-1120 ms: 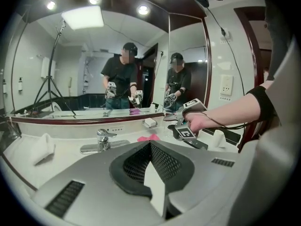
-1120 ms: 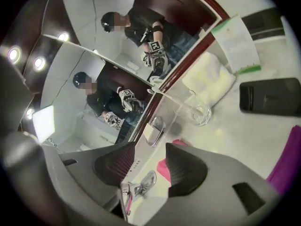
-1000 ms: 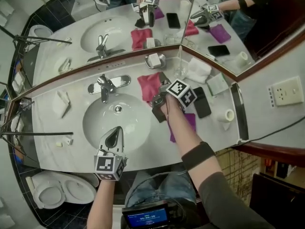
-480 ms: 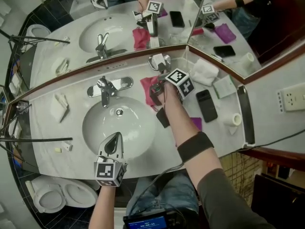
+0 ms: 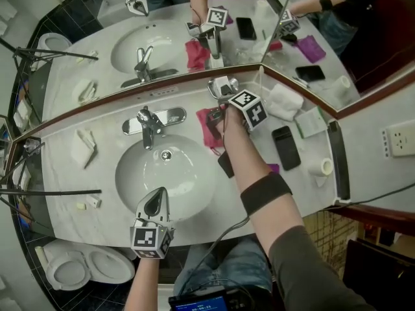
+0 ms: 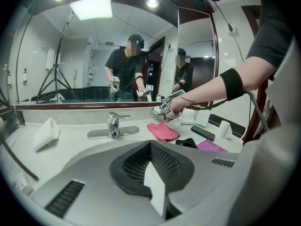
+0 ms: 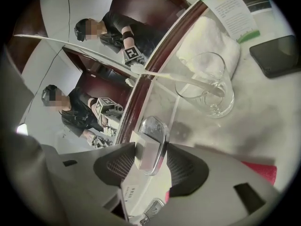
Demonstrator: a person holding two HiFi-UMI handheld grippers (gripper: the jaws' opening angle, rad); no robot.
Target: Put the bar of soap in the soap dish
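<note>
1. Straddling the soap (image 7: 146, 153), our right gripper (image 7: 151, 158) has just been closing its jaws; they are released, not clamping.
2. We see the soap in the dish (image 7: 157, 125), its long axis along the dish's, far end toward the mirror (image 7: 70, 69).
3. Our left gripper (image 6: 155, 175) is clenched, empty.

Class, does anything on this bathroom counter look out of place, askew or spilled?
The pink cloth lies crumpled on the counter beside the basin; the bar of soap looks tilted in the soap dish. No spill shows.
</note>
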